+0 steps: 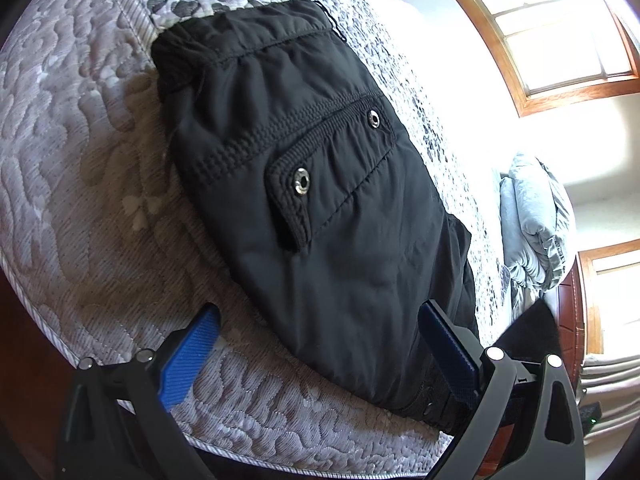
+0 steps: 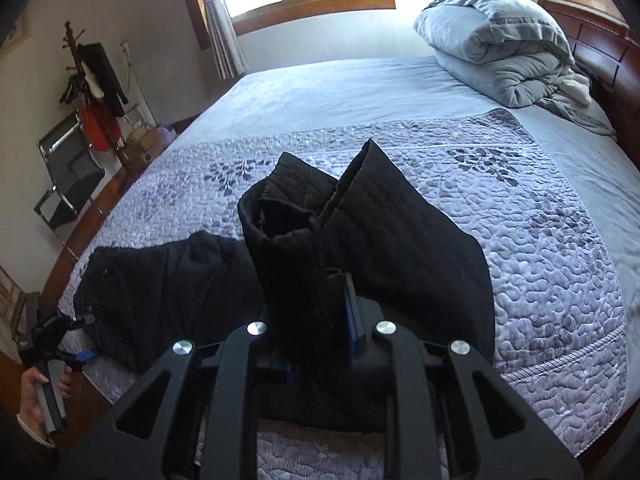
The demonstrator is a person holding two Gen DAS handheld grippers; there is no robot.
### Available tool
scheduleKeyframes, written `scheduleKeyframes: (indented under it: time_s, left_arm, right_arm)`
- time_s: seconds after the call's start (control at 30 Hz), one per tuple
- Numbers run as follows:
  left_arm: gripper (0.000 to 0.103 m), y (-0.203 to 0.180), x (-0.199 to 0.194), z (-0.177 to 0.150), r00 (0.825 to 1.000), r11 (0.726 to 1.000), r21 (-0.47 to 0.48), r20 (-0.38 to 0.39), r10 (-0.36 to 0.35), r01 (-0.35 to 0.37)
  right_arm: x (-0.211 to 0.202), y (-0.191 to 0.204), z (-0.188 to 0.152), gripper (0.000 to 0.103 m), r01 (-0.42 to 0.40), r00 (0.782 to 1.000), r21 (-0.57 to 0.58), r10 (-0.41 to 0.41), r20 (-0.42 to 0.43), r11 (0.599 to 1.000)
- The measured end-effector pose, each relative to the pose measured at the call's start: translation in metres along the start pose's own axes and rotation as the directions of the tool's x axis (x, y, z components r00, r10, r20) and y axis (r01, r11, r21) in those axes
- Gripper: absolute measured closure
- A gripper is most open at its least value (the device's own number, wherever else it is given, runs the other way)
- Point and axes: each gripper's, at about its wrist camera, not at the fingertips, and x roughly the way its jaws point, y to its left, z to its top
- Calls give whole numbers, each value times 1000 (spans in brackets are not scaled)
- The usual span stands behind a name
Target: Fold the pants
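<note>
Blue-padded black left gripper (image 1: 320, 344) hangs with its jaws spread wide over the black quilted pants (image 1: 312, 184) lying on the grey patterned quilted bedspread (image 1: 80, 184). Only the right wrist view shows the black right gripper (image 2: 316, 320) clamped on the raised leg end — and the rolled grey duvet (image 2: 496, 52) beyond.

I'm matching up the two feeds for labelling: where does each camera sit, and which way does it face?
Left wrist: on the left tongs, open, facing the pants on the bed.
Right wrist: on the right tongs, shut on the pants' legs, facing the duvet; left hand shows.
Shared: pants, bed, duvet.
</note>
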Motion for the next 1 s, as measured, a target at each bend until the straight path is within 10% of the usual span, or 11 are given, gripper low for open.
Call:
scheduleKeyframes:
  time_s: [0.6, 0.8, 1.0]
  left_arm:
    - [4, 10, 0, -2, 999, 999, -38, -10, -35, 35]
    - [4, 11, -1, -4, 999, 999, -42, -12, -33, 33]
    - [4, 10, -2, -5, 999, 999, -39, -12, -32, 32]
  right_arm:
    - [81, 85, -70, 78, 94, 972, -324, -156, -173, 941]
    - [87, 83, -78, 36, -52, 973, -256, -9, -230, 965]
    - [51, 45, -64, 31, -220, 959, 46, 224, -175, 975]
